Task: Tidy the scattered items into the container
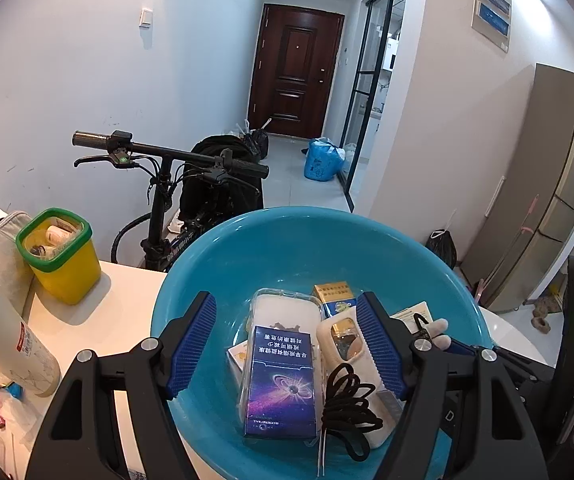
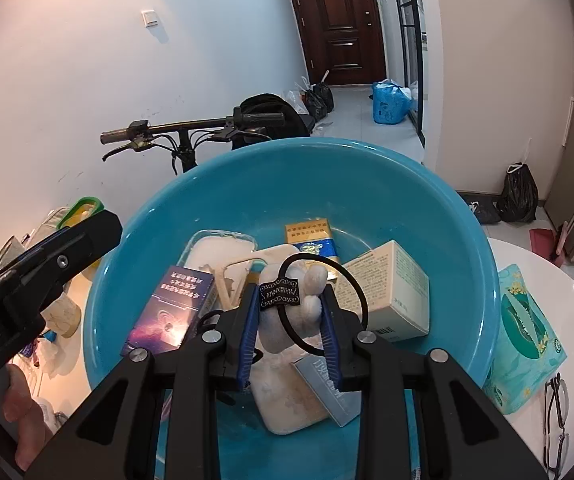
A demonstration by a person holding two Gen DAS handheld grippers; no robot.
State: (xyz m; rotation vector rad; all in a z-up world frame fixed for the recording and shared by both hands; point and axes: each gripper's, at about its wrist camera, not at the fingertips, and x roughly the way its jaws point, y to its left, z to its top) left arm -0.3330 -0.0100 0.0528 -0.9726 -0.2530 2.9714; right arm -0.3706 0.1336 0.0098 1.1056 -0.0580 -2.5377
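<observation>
A blue basin on the white table holds a purple box, a clear phone case, a gold-and-blue pack, a white carton, a cream case and a coiled black cord. My left gripper hangs open over the basin, with nothing between its blue pads. My right gripper is shut on a white plush hair tie with a black elastic loop and a black tag. It holds the tie above the basin's contents.
A yellow tub with a green rim and a printed cup stand left of the basin. A teal tissue pack and glasses lie to its right. A bicycle is parked behind the table.
</observation>
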